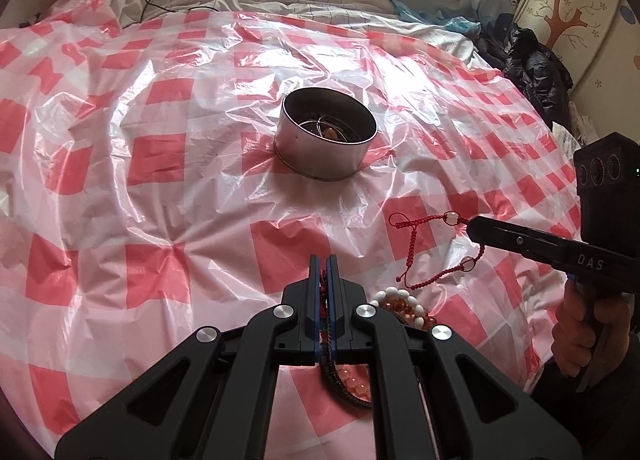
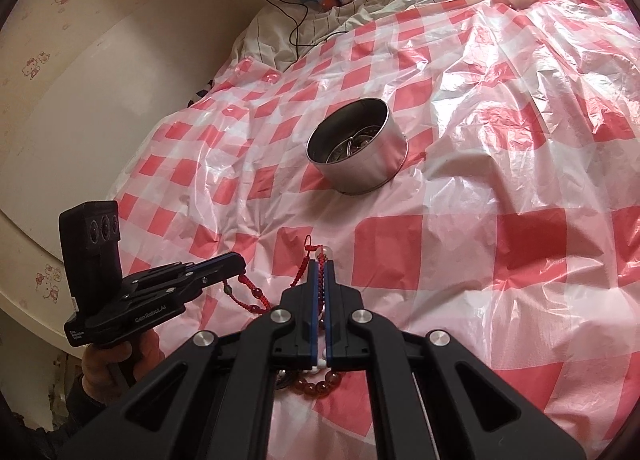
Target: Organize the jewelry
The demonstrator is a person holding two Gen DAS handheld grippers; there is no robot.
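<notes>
Left wrist view, nearest zone: left gripper [image 1: 324,260] fully closed, clamped on a red-and-dark beaded strand [image 1: 344,392] trailing down beneath the linkage. Just beside it, on the checked plastic sheet [image 1: 152,155]: white bead bracelet [image 1: 400,300] stacked with orange beads, not yet sorted.

To the right, slightly farther: right gripper [image 1: 472,225] also fully closed, pinching a red braided cord bracelet [image 1: 416,248] at one clear bead, cord ends hanging free above the sheet. Confirmed from the right wrist view: pads tight on the red cord, clear bead at the tips. Whether the two held strands are tangled together: cannot tell.

Mid-sheet, well apart from both grippers: round metal tin [image 1: 326,139], upright, open, already containing thin metal hoops and at least one orange piece.

Assessed status: partly complete. Some jewelry deposited in the tin; two strands lifted but not delivered; bead bracelets at the near edge left to collect.
</notes>
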